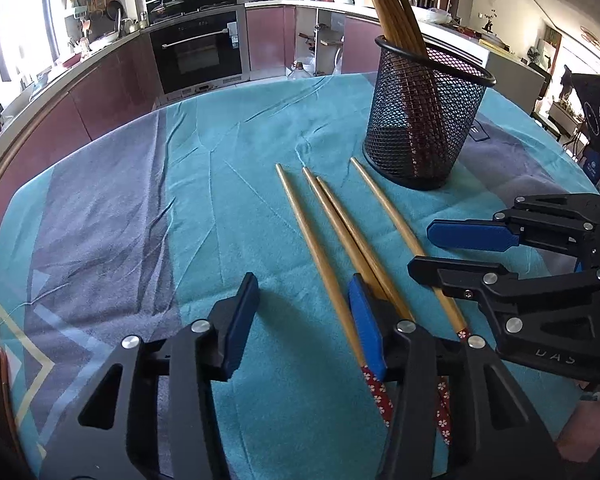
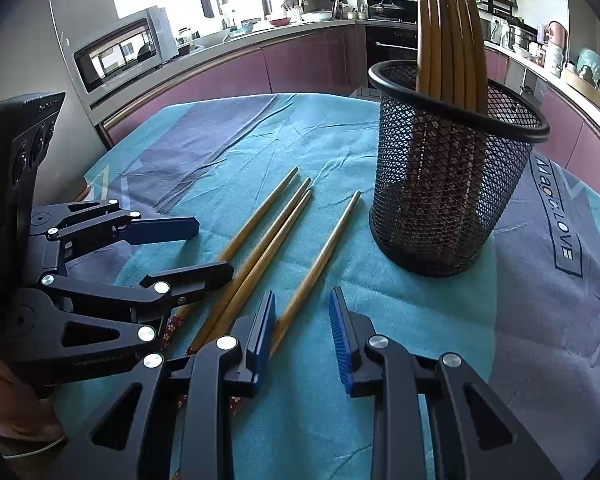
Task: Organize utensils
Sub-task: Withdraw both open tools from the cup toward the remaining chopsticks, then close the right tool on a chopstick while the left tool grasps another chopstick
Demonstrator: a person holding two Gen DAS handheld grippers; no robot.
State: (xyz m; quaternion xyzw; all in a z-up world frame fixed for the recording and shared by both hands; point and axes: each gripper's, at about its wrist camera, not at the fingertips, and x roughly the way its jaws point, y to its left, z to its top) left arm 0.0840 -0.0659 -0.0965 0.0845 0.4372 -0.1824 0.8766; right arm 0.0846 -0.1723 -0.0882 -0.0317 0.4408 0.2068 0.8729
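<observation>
Left gripper (image 1: 304,320) and right gripper (image 2: 302,334) both gape, holding nothing, low over four loose chopsticks (image 2: 260,248) lying before the mesh holder (image 2: 448,184); holder upright on teal cloth (image 1: 220,200), further chopsticks (image 2: 448,36) standing inside.

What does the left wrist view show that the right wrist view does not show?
Only the left wrist view shows the yellow and pale triangle pattern on the cloth's near left part.

Only the right wrist view shows the printed word LOVE on the cloth and the microwave on the counter.

Both show the four loose chopsticks on the teal cloth, the black mesh holder with more chopsticks standing in it, the oven, and the left gripper and right gripper, both open.
</observation>
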